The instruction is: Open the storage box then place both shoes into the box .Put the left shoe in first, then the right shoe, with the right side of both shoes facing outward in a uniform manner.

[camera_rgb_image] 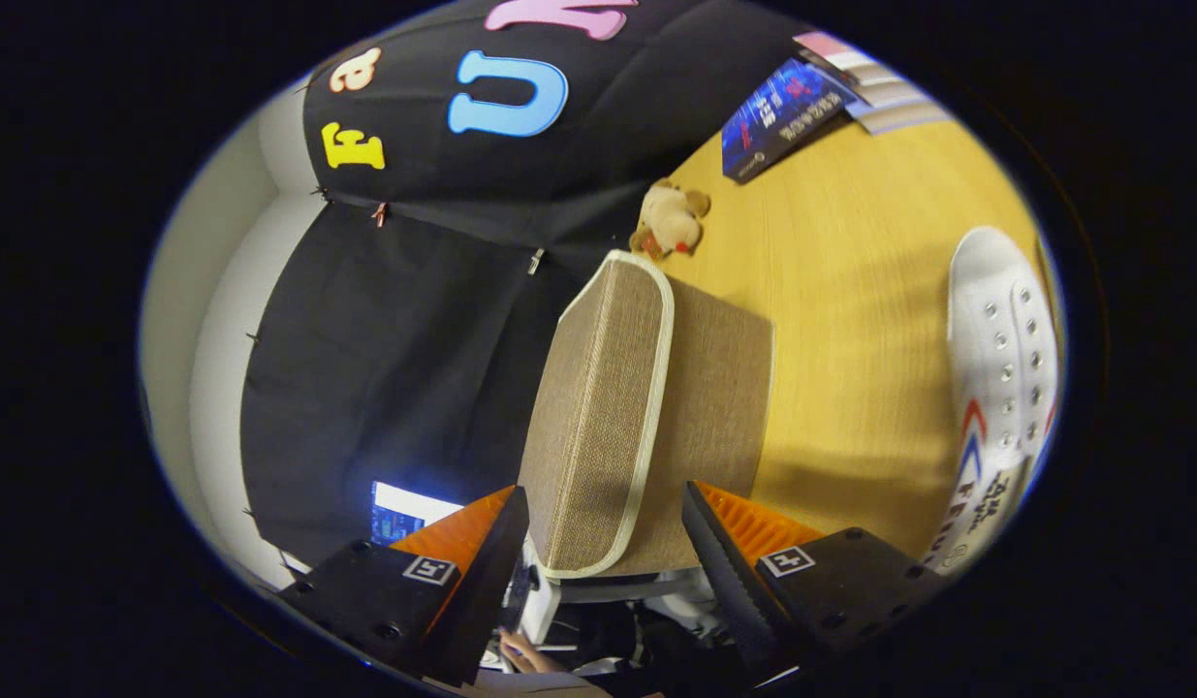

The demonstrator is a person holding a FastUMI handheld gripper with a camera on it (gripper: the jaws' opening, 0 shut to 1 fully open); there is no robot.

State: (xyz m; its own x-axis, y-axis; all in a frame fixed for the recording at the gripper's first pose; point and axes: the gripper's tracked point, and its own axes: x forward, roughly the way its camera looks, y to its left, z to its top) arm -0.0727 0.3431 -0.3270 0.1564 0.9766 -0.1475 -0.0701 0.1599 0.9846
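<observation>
Two ridged fingers of the gripper (606, 548) stand spread apart, with the near edge of the beige woven-fabric storage box (646, 407) lying between them; neither finger clearly presses on it. Pale cream piping trims the rounded lid (598, 417) of the coarse-weave box, which is tilted in this view. Well beyond the box on the smooth yellow wooden worktop (850, 291) lies a white canvas shoe (1000, 359) with metal eyelets and red-and-blue stripes. A small tan plush toy (671, 221) sits just beyond the box.
</observation>
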